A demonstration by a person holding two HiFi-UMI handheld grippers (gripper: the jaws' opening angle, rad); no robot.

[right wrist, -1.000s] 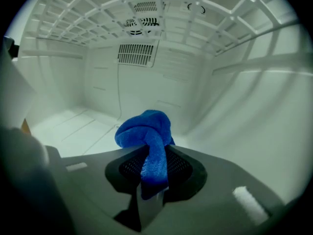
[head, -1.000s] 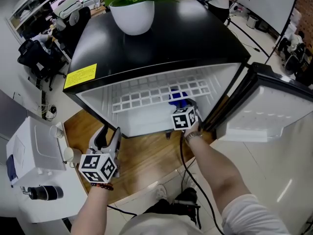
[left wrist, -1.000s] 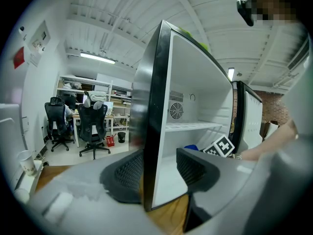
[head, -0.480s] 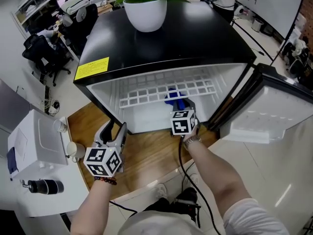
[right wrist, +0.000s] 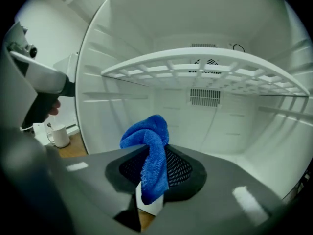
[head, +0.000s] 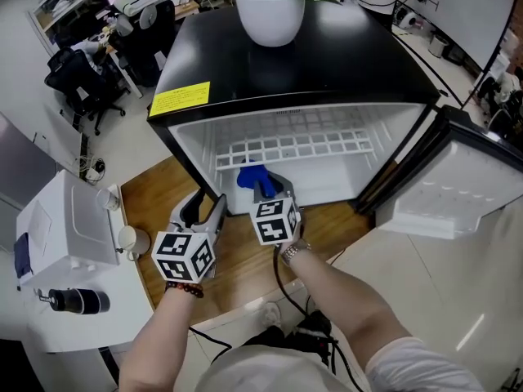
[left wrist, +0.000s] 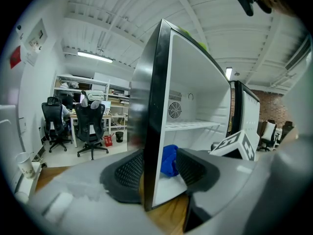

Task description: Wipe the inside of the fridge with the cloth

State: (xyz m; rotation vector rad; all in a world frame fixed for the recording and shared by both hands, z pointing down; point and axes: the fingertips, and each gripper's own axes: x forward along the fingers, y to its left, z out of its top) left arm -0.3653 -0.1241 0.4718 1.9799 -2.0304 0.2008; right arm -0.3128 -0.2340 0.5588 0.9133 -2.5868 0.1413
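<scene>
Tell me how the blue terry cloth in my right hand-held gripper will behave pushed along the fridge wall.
The blue terry cloth is probably floppy: it droops over the right hand-held gripper clamped on it. It looks light, since a small pinch carries it. Its looped pile should drag rather than slip on the white plastic fridge wall.

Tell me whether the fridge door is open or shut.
Open. The fridge door stands swung out to the right, leaving the wire shelf exposed.

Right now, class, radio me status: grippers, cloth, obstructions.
Right gripper shut on blue cloth, at open fridge mouth. Left gripper open, empty, outside. Wire shelf above cloth.
</scene>
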